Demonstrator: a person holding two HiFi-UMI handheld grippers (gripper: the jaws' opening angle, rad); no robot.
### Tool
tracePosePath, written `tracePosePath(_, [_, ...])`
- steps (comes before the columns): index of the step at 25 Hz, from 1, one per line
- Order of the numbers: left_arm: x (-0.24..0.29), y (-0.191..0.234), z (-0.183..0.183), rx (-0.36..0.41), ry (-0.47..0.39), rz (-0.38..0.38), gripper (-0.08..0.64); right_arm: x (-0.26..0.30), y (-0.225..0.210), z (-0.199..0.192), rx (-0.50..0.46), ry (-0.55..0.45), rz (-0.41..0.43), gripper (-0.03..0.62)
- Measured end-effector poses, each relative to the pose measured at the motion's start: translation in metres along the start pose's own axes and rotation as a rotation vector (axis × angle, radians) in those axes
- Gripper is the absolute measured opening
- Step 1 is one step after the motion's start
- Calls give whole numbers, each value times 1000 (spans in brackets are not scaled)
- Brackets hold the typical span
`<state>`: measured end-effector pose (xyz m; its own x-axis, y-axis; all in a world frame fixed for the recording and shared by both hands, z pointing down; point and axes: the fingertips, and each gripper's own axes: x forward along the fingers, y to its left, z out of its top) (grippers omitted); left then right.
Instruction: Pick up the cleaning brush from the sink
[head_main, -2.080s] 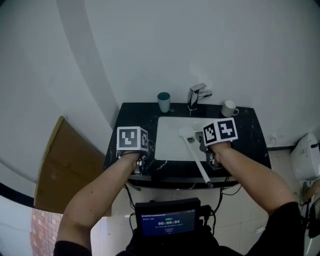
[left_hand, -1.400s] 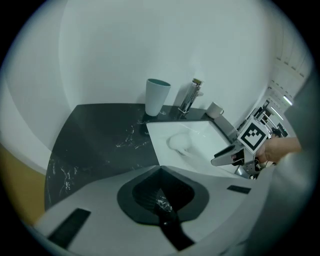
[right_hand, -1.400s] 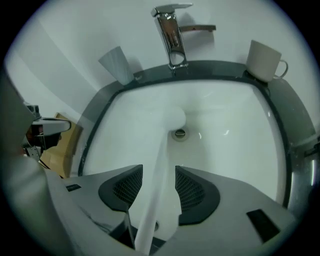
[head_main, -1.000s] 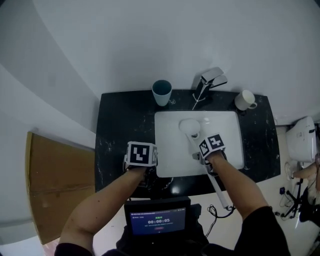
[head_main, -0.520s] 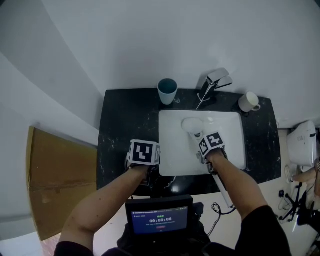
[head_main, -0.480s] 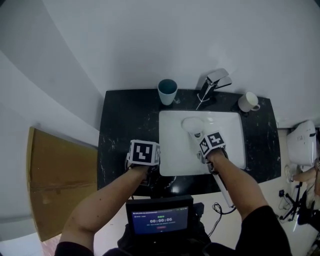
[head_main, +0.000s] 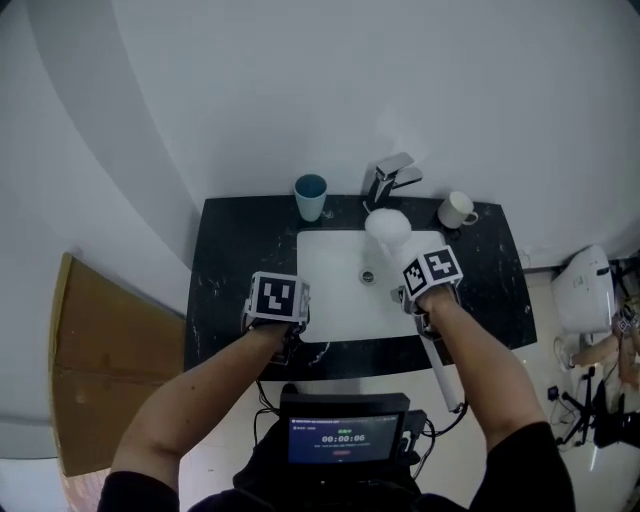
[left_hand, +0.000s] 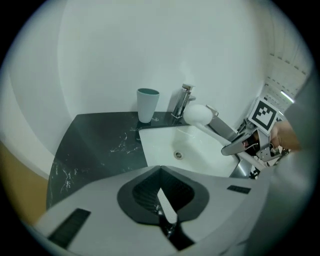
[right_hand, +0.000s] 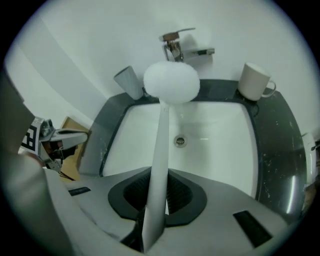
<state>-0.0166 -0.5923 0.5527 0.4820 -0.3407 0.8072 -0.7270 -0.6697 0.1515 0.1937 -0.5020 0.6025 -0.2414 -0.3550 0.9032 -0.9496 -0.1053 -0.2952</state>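
Where the right gripper (right_hand: 153, 219) clamps it, the cleaning brush (right_hand: 171, 81) is white, round-headed.

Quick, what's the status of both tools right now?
Left tool: closed, empty.
Right tool: closed on the cleaning brush handle.

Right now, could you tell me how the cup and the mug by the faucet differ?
The cup is teal; the mug is white. The cup has no handle; the mug has one. The cup stands left of the faucet, the mug right of it. Both stand upright on the black counter behind the sink.
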Motion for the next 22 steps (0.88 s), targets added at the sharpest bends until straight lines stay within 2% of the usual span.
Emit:
tracePosePath(2, [-16, -35, -2, -24, -51, -30, 11, -31, -6, -2, -17, -63, 19, 34])
tracePosePath(5, [-38, -89, -16, -38, -105, -13, 11, -78, -21, -21, -55, -140, 64, 34])
tracePosePath(11, [-77, -205, -67, -112, -164, 14, 11, -167, -42, -93, -175, -246, 166, 32])
tracePosePath(14, [-109, -245, -88, -90, -205, 14, 11, -211, -40, -124, -178, -351, 200, 32])
tracePosePath(17, [-146, -268, -102, -51, -269, 2, 11, -258, -30, -147, -150, -488, 212, 32])
tracePosePath(22, [-210, -285, -132, 23, -442, -11, 11, -332, 1, -206, -144, -731, 205, 32])
